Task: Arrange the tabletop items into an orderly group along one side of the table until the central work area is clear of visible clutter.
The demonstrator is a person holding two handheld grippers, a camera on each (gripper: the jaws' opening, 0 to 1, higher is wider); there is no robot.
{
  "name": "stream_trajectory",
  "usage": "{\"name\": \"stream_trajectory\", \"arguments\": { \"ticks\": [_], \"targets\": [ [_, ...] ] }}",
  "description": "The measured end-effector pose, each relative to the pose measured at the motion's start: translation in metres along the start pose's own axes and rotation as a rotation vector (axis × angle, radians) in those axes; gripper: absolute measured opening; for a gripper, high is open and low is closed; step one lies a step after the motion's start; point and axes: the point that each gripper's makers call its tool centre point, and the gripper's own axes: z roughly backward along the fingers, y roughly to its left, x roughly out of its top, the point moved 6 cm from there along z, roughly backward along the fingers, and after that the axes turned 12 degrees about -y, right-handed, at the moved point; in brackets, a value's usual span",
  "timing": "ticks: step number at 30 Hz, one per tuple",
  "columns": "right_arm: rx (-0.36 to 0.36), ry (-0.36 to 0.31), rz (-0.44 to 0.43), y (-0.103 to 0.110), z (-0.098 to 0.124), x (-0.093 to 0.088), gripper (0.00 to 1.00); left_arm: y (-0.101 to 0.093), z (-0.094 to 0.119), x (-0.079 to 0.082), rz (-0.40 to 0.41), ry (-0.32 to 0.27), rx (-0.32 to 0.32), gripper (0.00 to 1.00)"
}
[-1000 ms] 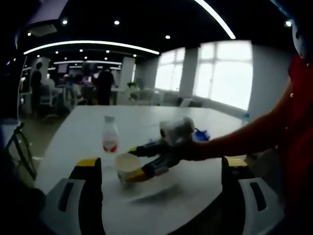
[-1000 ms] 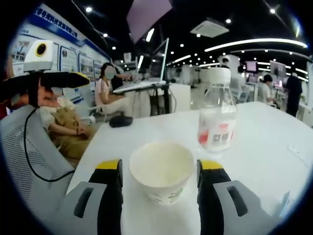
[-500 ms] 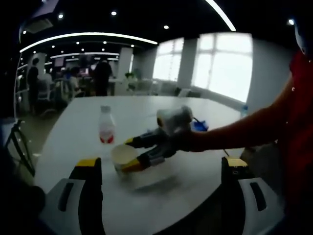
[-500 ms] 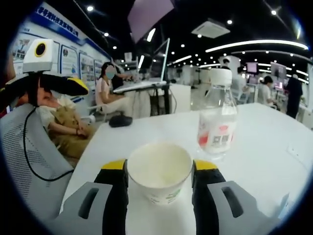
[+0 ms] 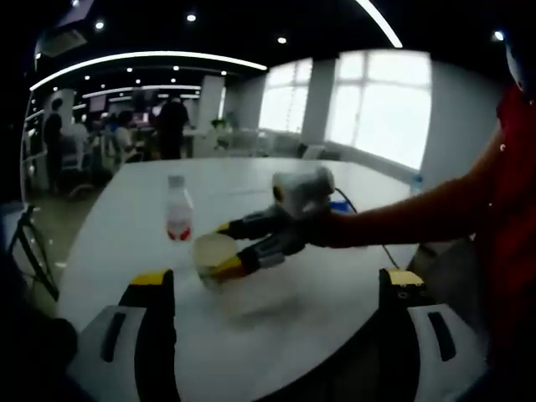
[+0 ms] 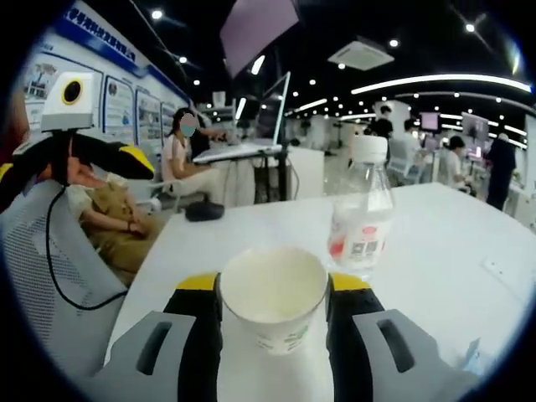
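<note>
Cream, red and yellow on a white table

The paper cup (image 6: 273, 295) is cream with a faint greenish print low on its wall; the bottle (image 6: 358, 219) at its one o'clock is clear, white-capped, with a red-and-white label. Both grippers' jaws are black with yellow tips (grey housings below). The table (image 6: 435, 251) is plain white.
</note>
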Motion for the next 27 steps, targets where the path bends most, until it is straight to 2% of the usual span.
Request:
{"name": "stream_trajectory", "arguments": {
  "ticks": [4,12,27],
  "targets": [
    [-0.027,-0.006,0.021,-0.014,0.012,0.008,0.48,-0.001,0.000,-0.001,-0.002,0.007,-0.004,0.99],
    [-0.140,-0.011,0.016,-0.056,0.041,0.013,0.48,-0.001,-0.001,-0.002,-0.006,0.019,-0.010,0.99],
    [-0.251,0.006,-0.018,-0.095,0.056,0.002,0.48,-0.001,-0.001,-0.004,0.000,0.036,-0.003,0.98]
  ]
}}
